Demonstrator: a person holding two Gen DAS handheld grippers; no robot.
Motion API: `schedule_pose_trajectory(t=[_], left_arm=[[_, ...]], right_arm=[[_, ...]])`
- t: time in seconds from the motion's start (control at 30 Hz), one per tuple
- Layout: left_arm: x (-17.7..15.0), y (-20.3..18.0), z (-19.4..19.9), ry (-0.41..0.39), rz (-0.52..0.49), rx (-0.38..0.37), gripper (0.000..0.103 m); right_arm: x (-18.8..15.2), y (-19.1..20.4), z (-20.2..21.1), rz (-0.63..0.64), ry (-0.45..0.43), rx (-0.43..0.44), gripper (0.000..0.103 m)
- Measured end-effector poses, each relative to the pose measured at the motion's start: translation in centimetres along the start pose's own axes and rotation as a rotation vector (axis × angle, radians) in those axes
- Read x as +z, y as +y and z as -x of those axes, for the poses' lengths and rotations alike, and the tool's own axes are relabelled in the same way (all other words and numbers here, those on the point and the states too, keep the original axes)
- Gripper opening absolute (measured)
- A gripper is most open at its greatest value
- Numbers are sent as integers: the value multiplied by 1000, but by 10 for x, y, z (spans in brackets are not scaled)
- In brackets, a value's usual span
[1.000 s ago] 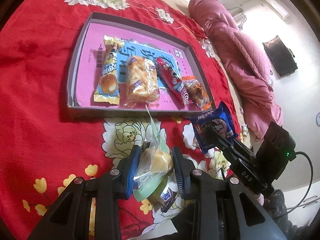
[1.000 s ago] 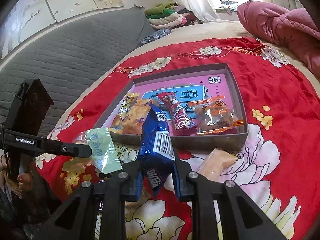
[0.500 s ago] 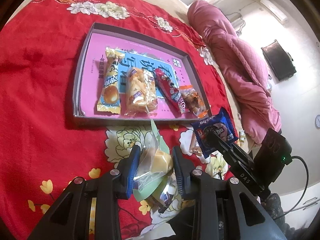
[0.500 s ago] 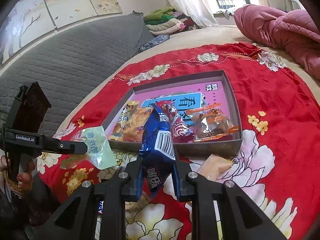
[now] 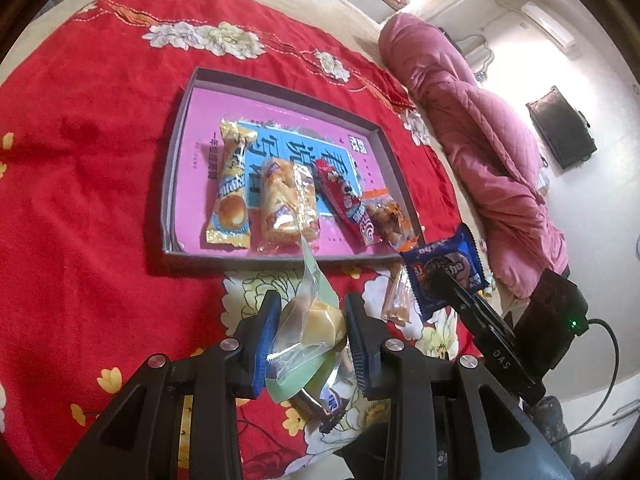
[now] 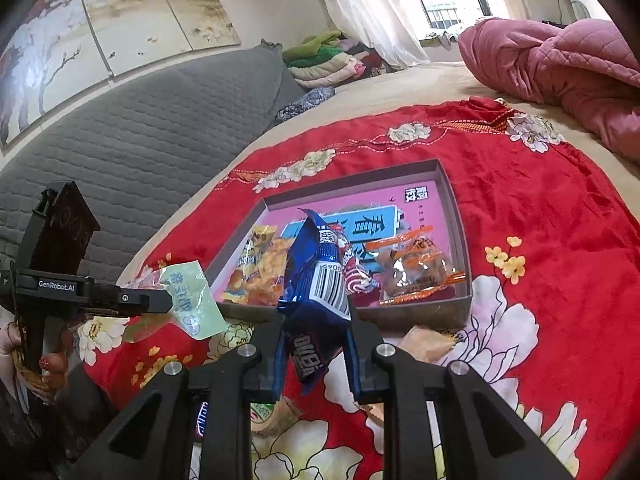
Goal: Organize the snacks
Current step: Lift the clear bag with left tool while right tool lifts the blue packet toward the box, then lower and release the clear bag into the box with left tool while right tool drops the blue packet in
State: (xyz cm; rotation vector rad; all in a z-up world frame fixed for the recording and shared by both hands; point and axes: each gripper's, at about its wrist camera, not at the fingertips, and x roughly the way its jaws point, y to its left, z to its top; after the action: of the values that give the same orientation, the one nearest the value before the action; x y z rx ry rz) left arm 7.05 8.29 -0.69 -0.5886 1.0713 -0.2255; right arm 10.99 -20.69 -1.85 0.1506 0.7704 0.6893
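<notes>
Shallow box (image 5: 170, 184) held four snacks: yellow packet (image 5: 230, 196), pastry (image 5: 286, 204), red packet (image 5: 346, 204), orange-trimmed packet (image 5: 390, 216); left gripper (image 5: 310, 330) fingers clamped a green-backed packet (image 5: 308, 328), right gripper (image 6: 316, 350) fingers a blue packet (image 6: 316, 280)

Bedspread: red floral cloth (image 5: 80, 200) over the bed
Quilt: pink quilt (image 6: 560, 64), bunched at the far side
Headboard: grey padded headboard (image 6: 140, 132)
Window: curtained window (image 6: 440, 0)
Wall: dark screen (image 5: 560, 128)

Both grippers are black, angular frames with silver round screws at the joints and blue ribbed pads lining the fingers (image 5: 267, 336). The right gripper (image 5: 448, 280) carries white "DAS" lettering, a green indicator light and a black cable at its rear. The left gripper (image 6: 170, 300) bears white "GenRobot.AI" lettering.
</notes>
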Motion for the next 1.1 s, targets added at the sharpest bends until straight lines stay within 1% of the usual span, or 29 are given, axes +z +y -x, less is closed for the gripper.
schedule_pose_trajectory(t=[0.2, 0.4, 0.67, 0.83, 1.1], left_arm=[[9, -4, 5, -37, -10, 33, 34], [16, -8, 6, -63, -17, 51, 34], [28, -10, 4, -101, -39, 124, 34], [35, -14, -1, -125, -68, 203, 34], [43, -14, -14, -137, -88, 253, 34]], right_arm=[[4, -4, 2, -17, -23, -1, 24], [8, -10, 2, -39, -43, -11, 24], [15, -13, -6, -47, -53, -43, 24], [19, -7, -17, -17, -45, -62, 24], [22, -10, -34, -32, -20, -75, 24]])
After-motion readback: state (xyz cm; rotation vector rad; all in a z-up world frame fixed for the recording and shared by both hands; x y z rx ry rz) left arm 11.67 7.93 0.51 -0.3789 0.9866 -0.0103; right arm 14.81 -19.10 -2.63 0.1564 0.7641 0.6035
